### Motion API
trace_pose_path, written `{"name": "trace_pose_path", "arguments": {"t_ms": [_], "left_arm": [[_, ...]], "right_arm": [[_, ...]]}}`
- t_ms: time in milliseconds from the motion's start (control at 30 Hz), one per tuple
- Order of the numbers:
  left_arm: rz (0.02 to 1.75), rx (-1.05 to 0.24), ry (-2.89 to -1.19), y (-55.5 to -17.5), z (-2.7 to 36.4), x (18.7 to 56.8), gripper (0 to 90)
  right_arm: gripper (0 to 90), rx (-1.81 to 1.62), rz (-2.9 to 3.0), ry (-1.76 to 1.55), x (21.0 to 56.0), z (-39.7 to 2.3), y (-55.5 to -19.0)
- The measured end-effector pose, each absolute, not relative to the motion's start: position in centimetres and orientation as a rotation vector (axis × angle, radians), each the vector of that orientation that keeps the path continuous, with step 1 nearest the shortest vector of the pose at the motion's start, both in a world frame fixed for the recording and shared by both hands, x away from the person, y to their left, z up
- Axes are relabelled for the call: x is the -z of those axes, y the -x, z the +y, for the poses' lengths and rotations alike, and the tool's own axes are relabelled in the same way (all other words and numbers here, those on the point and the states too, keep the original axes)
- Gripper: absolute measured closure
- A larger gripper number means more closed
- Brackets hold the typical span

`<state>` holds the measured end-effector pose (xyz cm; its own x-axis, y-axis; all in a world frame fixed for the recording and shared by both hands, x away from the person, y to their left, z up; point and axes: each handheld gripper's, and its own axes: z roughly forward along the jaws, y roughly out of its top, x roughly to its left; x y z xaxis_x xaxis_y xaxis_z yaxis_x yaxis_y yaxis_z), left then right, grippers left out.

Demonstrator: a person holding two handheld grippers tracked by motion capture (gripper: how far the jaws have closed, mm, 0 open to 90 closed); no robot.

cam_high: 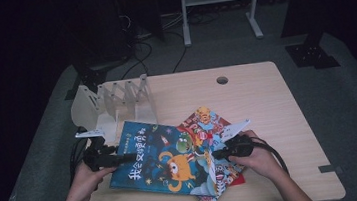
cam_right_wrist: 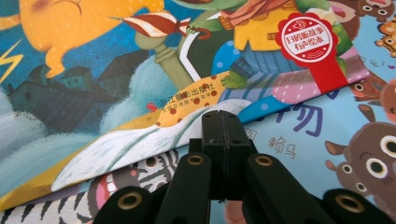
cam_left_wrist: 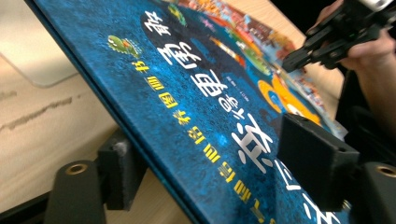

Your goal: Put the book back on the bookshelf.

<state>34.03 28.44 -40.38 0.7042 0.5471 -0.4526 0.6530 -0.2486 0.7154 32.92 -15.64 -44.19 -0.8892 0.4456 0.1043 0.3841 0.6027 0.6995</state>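
A blue picture book [cam_high: 162, 160] with an orange monster on its cover lies on top of a colourful animal picture book [cam_high: 208, 120] at the table's front middle. My left gripper [cam_high: 122, 159] is shut on the blue book's left edge. In the left gripper view one jaw sits under the blue book [cam_left_wrist: 196, 93] and the other on its cover, my left gripper [cam_left_wrist: 215, 168]. My right gripper [cam_high: 217, 154] is shut with nothing between its jaws. Its tip [cam_right_wrist: 223, 126] rests on the animal book [cam_right_wrist: 327, 135], right against the blue book's [cam_right_wrist: 93, 93] right edge. The right gripper [cam_left_wrist: 327, 42] shows far off.
A white zigzag book rack [cam_high: 116, 102] stands at the table's back left, its base plate [cam_left_wrist: 37, 60] close to the blue book's edge. The wooden table [cam_high: 267, 101] has a round cable hole [cam_high: 222, 80] at the back. Bare wood lies to the right.
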Motion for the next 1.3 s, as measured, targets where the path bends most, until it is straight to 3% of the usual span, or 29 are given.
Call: {"name": "trace_pose_path", "arguments": {"t_ms": [133,400,1300], "left_arm": [[0.893,0.113,-1.919,-34.2,28.6,38.9,38.1],[0.875,0.093,-1.931,-35.5,28.0,35.2,47.9],[0.849,0.122,-2.159,-40.6,23.6,25.1,67.4]], "right_arm": [[89.2,-1.164,2.755,-0.702,44.1,-15.4,-32.9],[89.2,-1.18,2.788,-0.683,44.1,-14.7,-32.8],[89.3,-1.215,2.81,-0.639,43.9,-10.8,-33.0]]}}
